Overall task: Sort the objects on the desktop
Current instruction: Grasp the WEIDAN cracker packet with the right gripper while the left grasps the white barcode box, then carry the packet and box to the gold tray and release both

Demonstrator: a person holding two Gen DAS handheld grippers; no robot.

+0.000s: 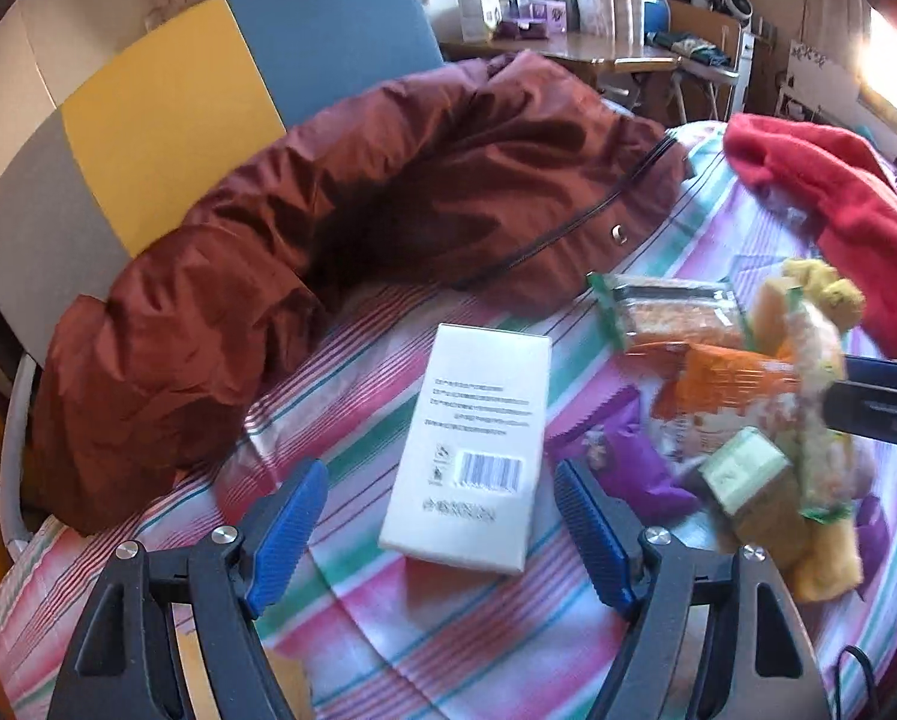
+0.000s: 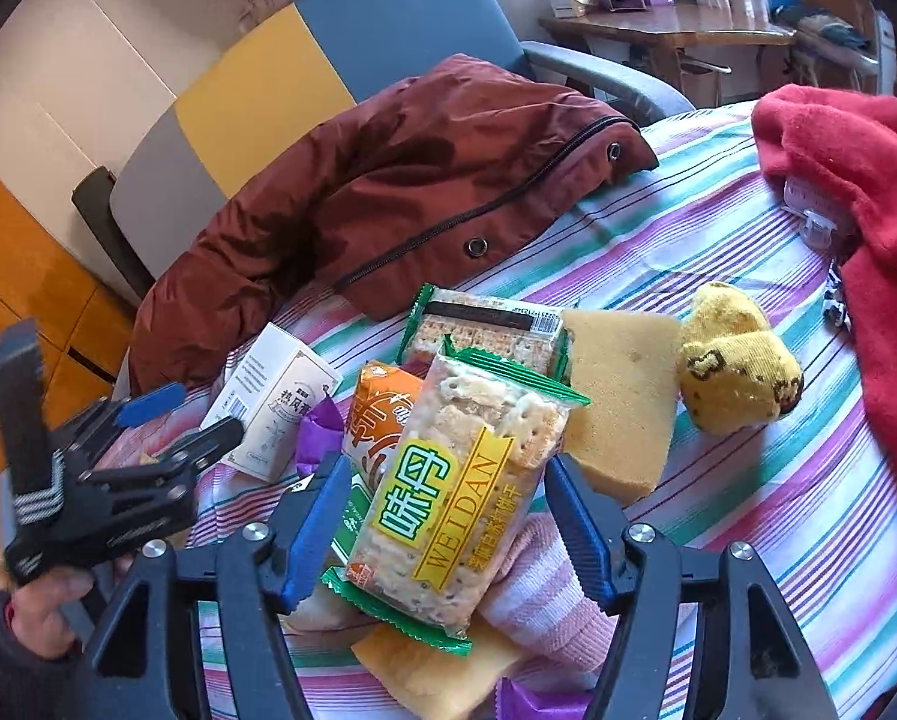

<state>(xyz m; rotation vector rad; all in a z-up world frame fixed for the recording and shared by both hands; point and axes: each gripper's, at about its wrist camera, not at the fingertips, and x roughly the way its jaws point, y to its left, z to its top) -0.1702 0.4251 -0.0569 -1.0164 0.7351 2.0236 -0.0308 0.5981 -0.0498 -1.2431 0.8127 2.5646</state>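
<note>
The left gripper is held wide open above the striped cloth, nothing being gripped. A white box with a barcode is seen lying flat between and just ahead of its 2 blue pads, clear of both. To the right of this gripper a pile of snack packets is seen, blurred in the left wrist view. Beyond the box, ahead and to the left, a brown jacket is spread over the cloth.

The right gripper is also open, its 2 pads standing on either side of a clear cracker packet with green ends and a yellow label. Whether the pads touch the packet cannot be told; a gap appears on each side. Just left of the packet an orange packet is seen, and beyond it a 2nd cracker packet. Ahead and to the right a yellow sponge is seen, with a yellow sock just beyond it. Under the packet a pink striped towel is seen. Far to the right a red garment is draped.
</note>
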